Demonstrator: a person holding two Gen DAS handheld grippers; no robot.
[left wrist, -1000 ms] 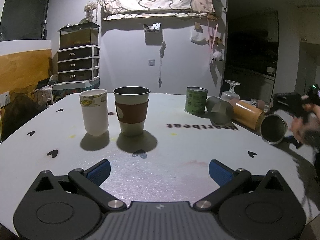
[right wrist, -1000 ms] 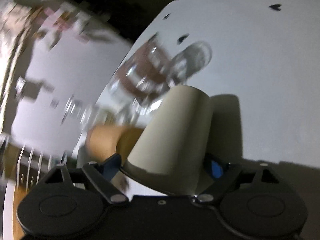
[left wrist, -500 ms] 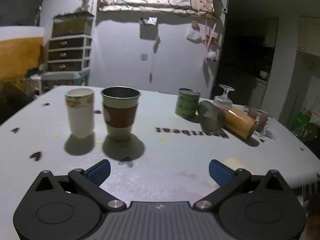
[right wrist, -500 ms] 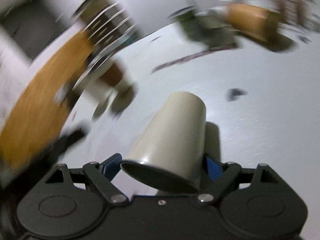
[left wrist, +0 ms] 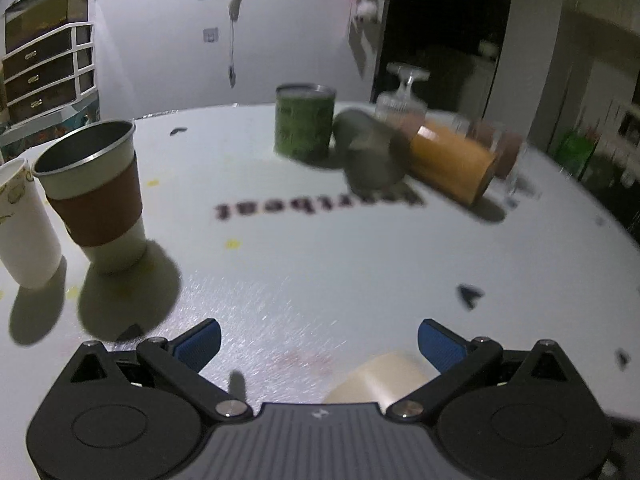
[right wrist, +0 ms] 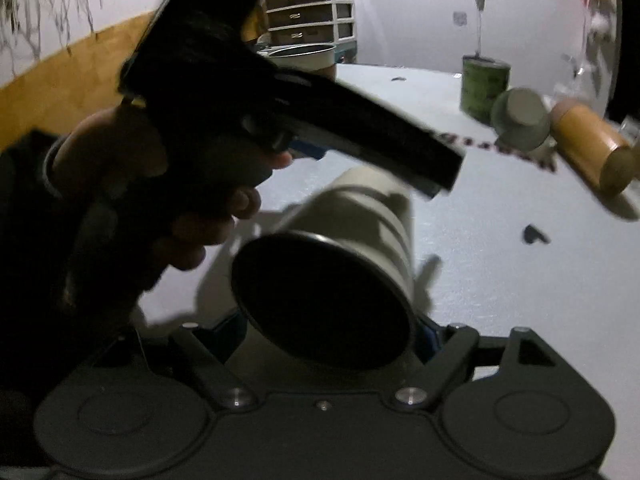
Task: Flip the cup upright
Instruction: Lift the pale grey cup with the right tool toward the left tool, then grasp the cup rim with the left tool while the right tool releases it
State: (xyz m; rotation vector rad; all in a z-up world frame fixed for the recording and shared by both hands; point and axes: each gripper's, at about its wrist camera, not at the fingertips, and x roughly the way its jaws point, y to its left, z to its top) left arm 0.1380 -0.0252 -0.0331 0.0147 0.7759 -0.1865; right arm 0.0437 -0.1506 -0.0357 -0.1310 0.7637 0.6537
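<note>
My right gripper (right wrist: pixel 332 328) is shut on a cream cup (right wrist: pixel 360 216). The cup is tilted, with its dark open mouth toward the camera and its base pointing away over the white table (right wrist: pixel 500 280). The same cup (left wrist: pixel 380 376) shows as a pale shape low in the left wrist view, just under my left gripper (left wrist: pixel 320 340). The left gripper is open and empty above the table. It crosses the right wrist view (right wrist: pixel 304 120) as a dark body held by a hand, right above the cup.
A cup with a brown sleeve (left wrist: pixel 96 196) and a white paper cup (left wrist: pixel 20 220) stand upright at left. A green can (left wrist: pixel 304 124), a grey cup on its side (left wrist: pixel 368 152), an orange tumbler on its side (left wrist: pixel 452 160) and an upturned glass (left wrist: pixel 404 96) lie at the back.
The right gripper has swung the cream cup round so its mouth faces the camera. The left gripper has moved right and down, over the cup.
</note>
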